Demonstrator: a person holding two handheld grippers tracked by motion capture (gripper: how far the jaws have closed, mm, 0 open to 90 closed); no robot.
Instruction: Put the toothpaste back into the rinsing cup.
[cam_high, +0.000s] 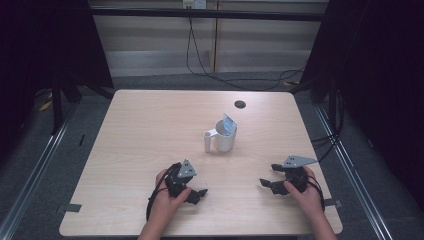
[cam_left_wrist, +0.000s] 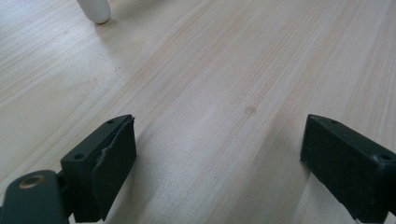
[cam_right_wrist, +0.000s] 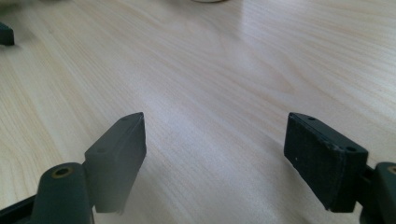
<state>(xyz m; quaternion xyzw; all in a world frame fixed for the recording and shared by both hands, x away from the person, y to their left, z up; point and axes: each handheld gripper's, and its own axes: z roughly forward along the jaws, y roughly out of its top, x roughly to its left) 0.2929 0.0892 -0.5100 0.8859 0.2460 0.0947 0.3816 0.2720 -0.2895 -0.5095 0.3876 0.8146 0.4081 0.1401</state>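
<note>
At bench centre, roughly 12 o'clock from your hands, sits the white mug (cam_high: 225, 138) with a blue-and-white packet (cam_high: 229, 125) standing in it. Beside it, at its 9 o'clock and just touching or nearly so, stands a small white cylinder (cam_high: 207, 141); can't tell if that's the handle or a separate tube.

Your left gripper (cam_high: 196, 194) rests low at 7 o'clock on the bench (cam_high: 140, 130), jaws released, nothing between them, bare wood ahead. Your right gripper (cam_high: 267, 184) sits at 5 o'clock, jaws spread wide too, empty, pointing toward 9 o'clock across the bench.

Step, my read: pre-approach. Neither hand is committed; both are well apart from the mug.

Orientation: mug upright, long axis vertical, mouth up. Packet's long axis near vertical, leaning slightly toward 1 o'clock, top edge sticking above the rim. Cylinder upright too; its rounded base shows at the top edge of the left gripper view (cam_left_wrist: 95, 10).

Next move likely needs:
- one gripper steadying the mug wall from the side
- the other coming down from above onto the packet's exposed top edge, jaws aligned across its thin face
- slow closing, since the packet looks flimsy and the mug could tip
</note>
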